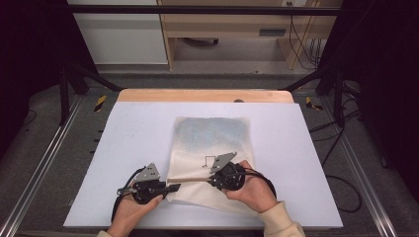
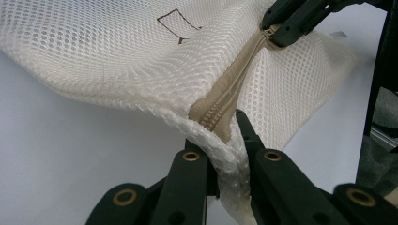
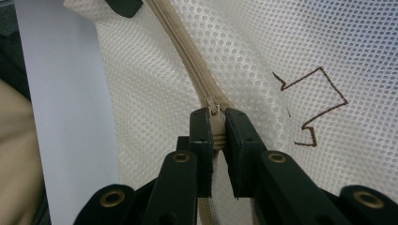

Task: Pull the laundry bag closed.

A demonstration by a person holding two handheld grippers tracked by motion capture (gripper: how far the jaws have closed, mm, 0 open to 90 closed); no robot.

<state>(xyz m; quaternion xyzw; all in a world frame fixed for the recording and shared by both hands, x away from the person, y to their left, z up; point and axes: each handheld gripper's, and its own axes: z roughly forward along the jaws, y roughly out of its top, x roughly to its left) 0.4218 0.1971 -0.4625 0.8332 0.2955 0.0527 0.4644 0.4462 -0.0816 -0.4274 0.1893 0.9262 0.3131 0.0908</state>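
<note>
A white mesh bag (image 1: 212,136) with a beige zipper (image 2: 237,86) lies on the pale table top (image 1: 128,148), its near edge lifted. My left gripper (image 1: 175,187) is shut on the bag's near-left corner (image 2: 225,154), right at the zipper's end. To its right, my right gripper (image 1: 211,181) is shut on the zipper pull (image 3: 215,111); the zipper runs taut between the two. In the left gripper view the right gripper (image 2: 276,33) pinches the zipper farther off. A brown outlined mark (image 3: 314,103) is drawn on the mesh beside the pull.
A wooden strip (image 1: 202,95) borders the table's far edge. Black frame struts (image 1: 74,74) stand at both far corners, and cables (image 1: 341,148) lie on the floor to the right. Bare table surface stretches to the left and right of the bag.
</note>
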